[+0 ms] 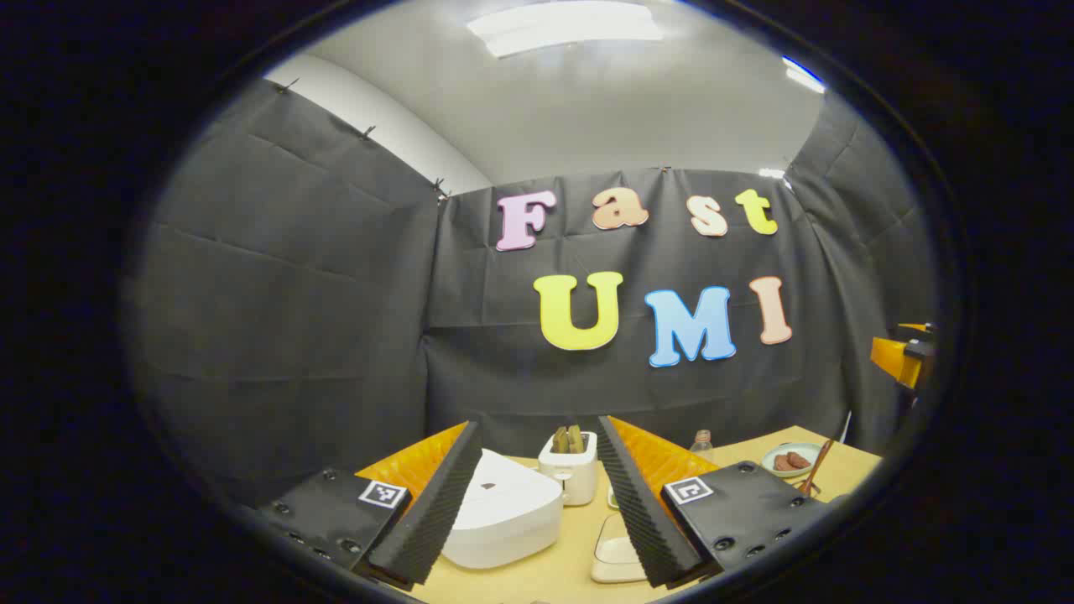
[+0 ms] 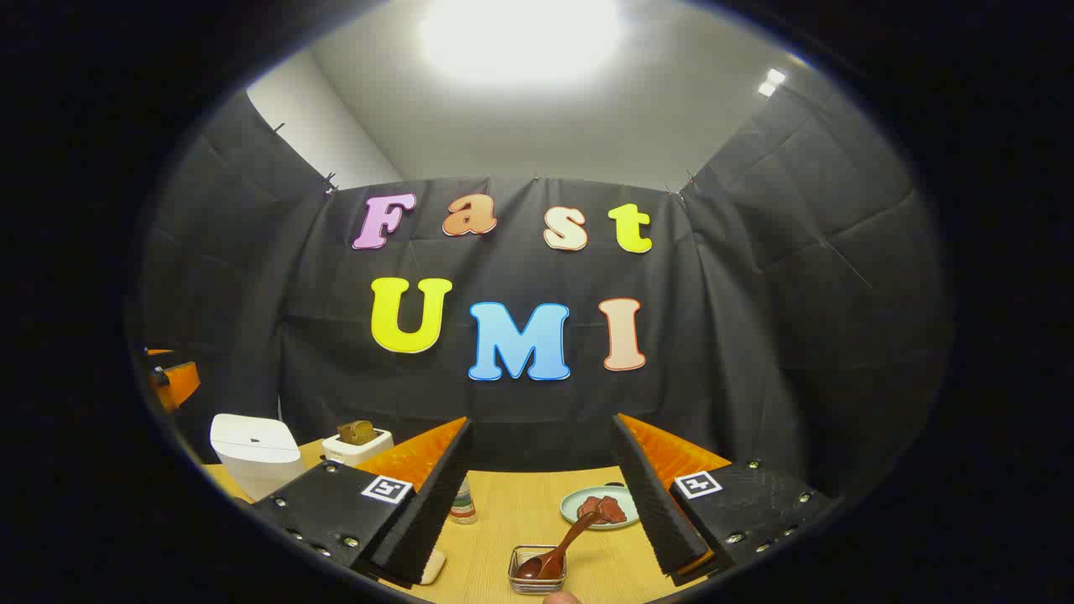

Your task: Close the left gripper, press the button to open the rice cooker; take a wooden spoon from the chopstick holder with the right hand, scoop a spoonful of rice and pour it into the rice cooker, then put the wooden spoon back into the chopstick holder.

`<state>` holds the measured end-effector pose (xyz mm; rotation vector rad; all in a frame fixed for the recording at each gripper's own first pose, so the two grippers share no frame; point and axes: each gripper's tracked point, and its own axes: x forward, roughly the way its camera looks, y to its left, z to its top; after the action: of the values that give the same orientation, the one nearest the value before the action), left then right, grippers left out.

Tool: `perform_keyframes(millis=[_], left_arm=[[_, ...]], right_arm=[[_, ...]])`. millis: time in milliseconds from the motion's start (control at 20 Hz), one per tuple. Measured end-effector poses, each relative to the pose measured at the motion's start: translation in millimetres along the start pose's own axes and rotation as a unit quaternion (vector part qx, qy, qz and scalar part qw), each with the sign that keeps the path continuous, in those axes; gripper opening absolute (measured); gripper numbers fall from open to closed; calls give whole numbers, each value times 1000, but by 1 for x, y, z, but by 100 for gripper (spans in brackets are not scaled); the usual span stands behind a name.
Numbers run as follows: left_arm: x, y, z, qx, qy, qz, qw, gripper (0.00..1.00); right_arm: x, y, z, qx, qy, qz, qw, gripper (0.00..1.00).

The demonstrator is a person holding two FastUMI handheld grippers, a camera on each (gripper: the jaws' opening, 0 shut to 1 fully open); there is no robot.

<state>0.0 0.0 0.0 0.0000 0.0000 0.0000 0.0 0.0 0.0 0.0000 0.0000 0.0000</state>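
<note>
The white rice cooker [image 1: 503, 512] stands on the wooden table with its lid down, just beyond and between the fingers of my left gripper [image 1: 537, 424], which is open and holds nothing. It also shows at the far left [image 2: 256, 453] in the right gripper view. A dark wooden spoon [image 2: 560, 544] leans in a small wire chopstick holder [image 2: 537, 577], below and between the fingers of my right gripper [image 2: 543, 421]. That gripper is open and apart from the spoon. From the left gripper view the spoon's handle [image 1: 816, 466] sticks up at the right.
A white toaster [image 1: 569, 468] with bread stands behind the cooker. A shallow cream dish [image 1: 617, 549] lies to the cooker's right, its contents unclear. A small bottle [image 2: 461, 503] and a green plate [image 2: 579, 503] of brown food sit mid-table. Black cloth walls close in the table.
</note>
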Motion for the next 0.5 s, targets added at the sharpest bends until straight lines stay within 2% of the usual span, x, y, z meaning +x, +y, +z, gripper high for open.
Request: perform_keyframes(millis=[100, 150, 200, 500], left_arm=[[4, -1, 0, -5, 1, 0, 1000, 96], [4, 0, 0, -7, 1, 0, 1000, 96], [6, -1, -1, -8, 0, -2, 1000, 95], [15, -5, 2, -6, -2, -10, 1000, 94]], right_arm=[[-2, 1, -1, 0, 1, -1, 1000, 98], [-3, 1, 0, -2, 1, -2, 1000, 93], [-4, -1, 0, -5, 0, -4, 1000, 98], [-9, -9, -4, -6, 8, -16, 1000, 98]])
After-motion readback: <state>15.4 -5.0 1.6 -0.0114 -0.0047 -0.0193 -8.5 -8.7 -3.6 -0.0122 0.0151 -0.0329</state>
